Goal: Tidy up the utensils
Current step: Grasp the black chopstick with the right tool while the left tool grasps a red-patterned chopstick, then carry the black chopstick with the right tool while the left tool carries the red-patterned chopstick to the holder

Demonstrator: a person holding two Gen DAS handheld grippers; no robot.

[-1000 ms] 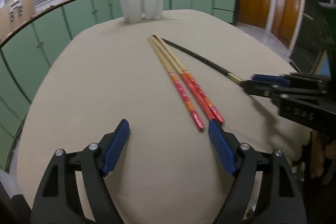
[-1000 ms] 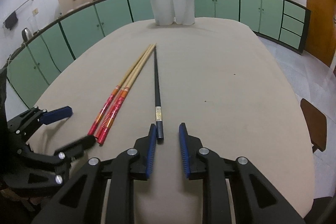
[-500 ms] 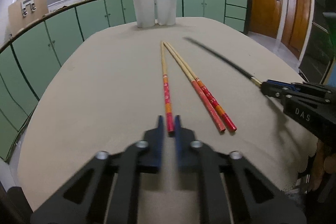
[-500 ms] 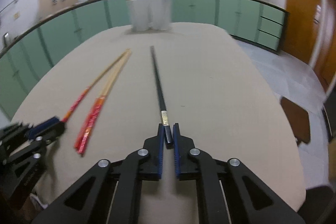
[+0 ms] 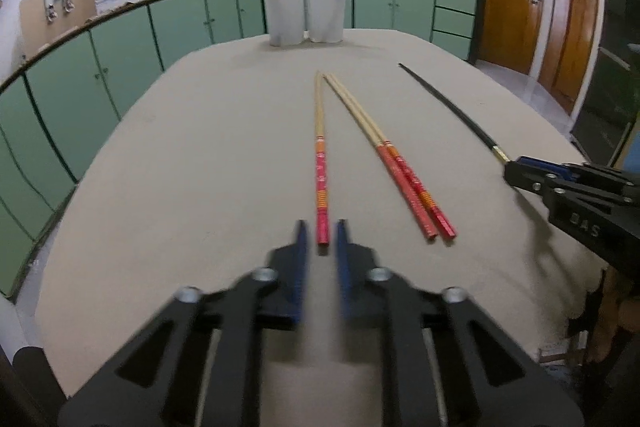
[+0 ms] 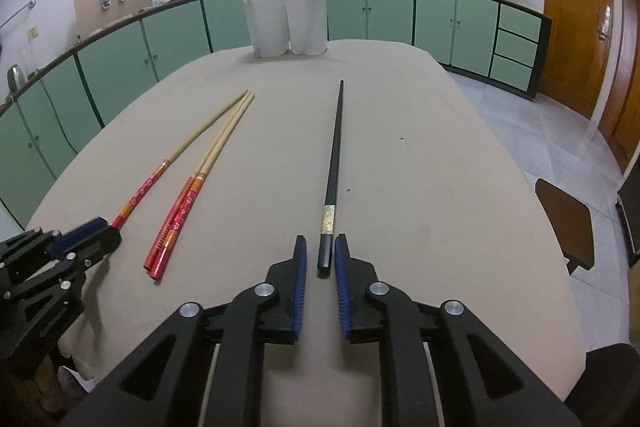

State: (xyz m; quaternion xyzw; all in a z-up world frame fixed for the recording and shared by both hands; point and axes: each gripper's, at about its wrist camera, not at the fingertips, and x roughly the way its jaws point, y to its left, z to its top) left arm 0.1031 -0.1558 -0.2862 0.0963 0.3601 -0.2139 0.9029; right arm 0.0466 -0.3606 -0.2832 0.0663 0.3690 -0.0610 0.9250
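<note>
Chopsticks lie loose on the beige table, and both grippers sit at their near ends. Between the left gripper jaws rests the butt of a single red-handled chopstick; the jaws stand narrowly apart with a sliver of gap on each side, blurred, so not gripping. Just right of those jaws lies a pair of red-handled chopsticks, side by side and touching. The right gripper likewise brackets the butt of a black chopstick, jaws slightly parted, not pinching it. Straight ahead of both, well apart at the far edge, stand two white holders already carrying a few sticks. These sticks look light, stiff and slim, with lacquered ends that probably slide easily; I would judge the thick decorated end the best hold, squarely across the pads, since a long thin stick held at one end will likely droop or swivel.
</note>
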